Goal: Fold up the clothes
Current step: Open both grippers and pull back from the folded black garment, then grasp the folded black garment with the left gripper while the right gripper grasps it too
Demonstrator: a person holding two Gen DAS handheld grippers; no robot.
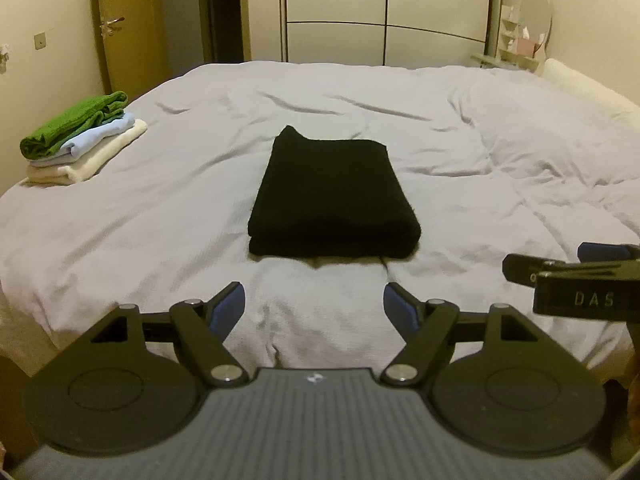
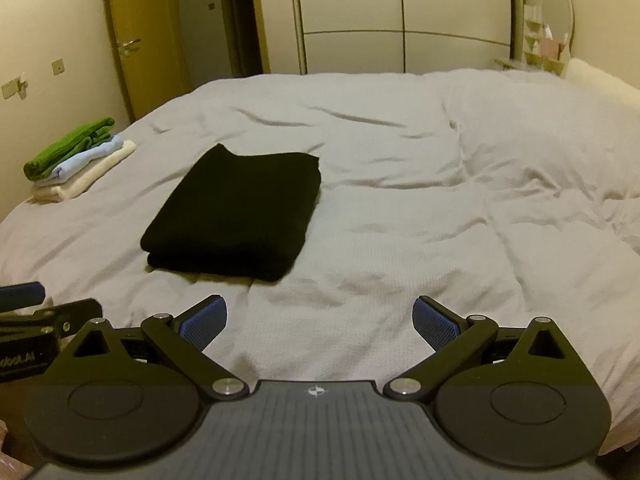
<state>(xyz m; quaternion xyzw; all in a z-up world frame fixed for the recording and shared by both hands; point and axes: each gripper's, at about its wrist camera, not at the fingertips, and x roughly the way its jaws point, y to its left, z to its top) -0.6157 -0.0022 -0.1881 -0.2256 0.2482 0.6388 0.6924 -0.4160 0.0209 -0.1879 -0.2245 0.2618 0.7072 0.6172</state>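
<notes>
Grey duvet (image 1: 160, 208) bears a folded black garment (image 1: 332, 196); wardrobe (image 1: 384, 12) behind; both tools wide, empty.

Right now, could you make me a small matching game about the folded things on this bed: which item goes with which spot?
Items:
1. folded black garment
2. folded green cloth
3. folded light blue cloth
4. folded cream cloth

Places:
A. bottom of the pile
B. alone, mid-bed
C. top of the pile
D. middle of the pile

Pairs: 1-B, 2-C, 3-D, 4-A
</notes>
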